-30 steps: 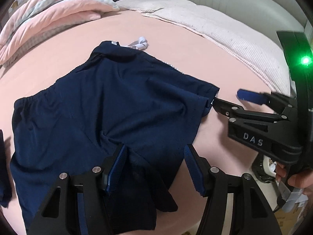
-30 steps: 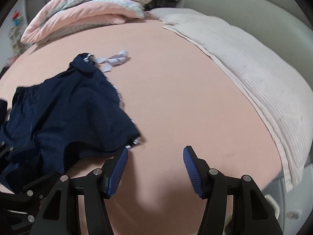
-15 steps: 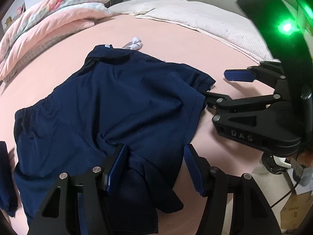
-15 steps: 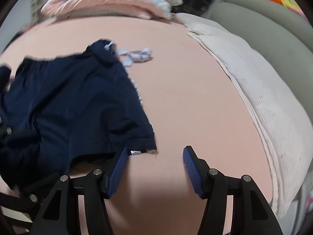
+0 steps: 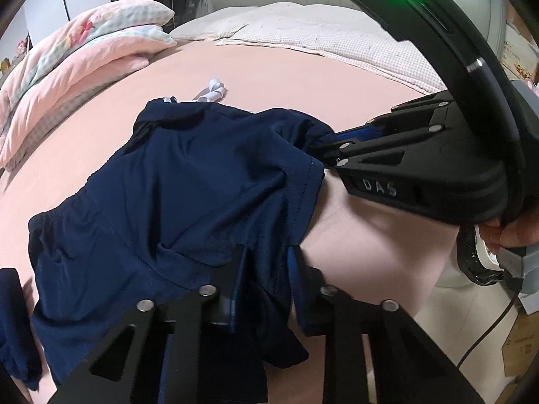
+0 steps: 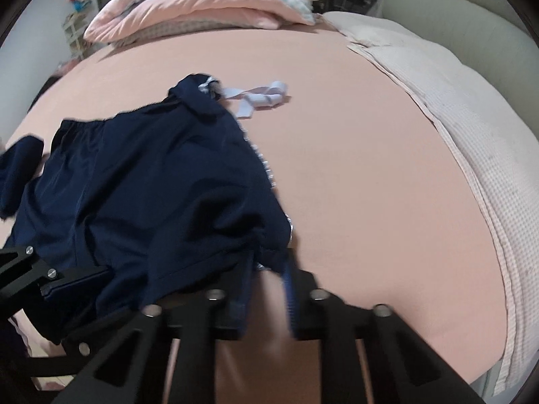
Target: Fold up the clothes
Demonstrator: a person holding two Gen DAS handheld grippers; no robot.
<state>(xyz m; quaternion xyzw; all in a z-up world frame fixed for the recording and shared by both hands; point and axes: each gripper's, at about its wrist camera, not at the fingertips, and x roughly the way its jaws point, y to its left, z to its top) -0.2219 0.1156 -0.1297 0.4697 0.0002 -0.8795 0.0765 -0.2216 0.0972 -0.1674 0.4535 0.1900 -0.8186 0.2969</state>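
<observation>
Surroundings: a bed with a smooth pink sheet [image 5: 303, 77] is seen; folded pink and pastel quilts [image 5: 77, 57] are stacked at its far end, and a cream waffle-textured blanket [image 6: 471, 141] is laid along its right edge. A small white strip of ribbon-like cloth [image 6: 259, 97] is lying just beyond the garment.
Task item: thin, creased navy blue shorts with a gathered elastic waistband [image 5: 188, 195] are spread on the sheet, hems toward the cameras.
Second dark item: a smaller navy piece of fabric [image 6: 20, 168] is lying at the shorts' left; what it is cannot be told.
Left gripper [image 5: 266, 289]: its jaws are closing, and the near hem is pinched between the blue ribbed pads.
Right gripper [image 6: 269, 299]: its jaws are closing on the right hem corner; this view is blurred, so the contact is probably a pinch.
Left view only: the right gripper's black body and a hand [image 5: 508, 232] on its handle are shown, its tips buried in bunched cloth.
Right view only: a grey padded headboard [image 6: 471, 10] is shown.
</observation>
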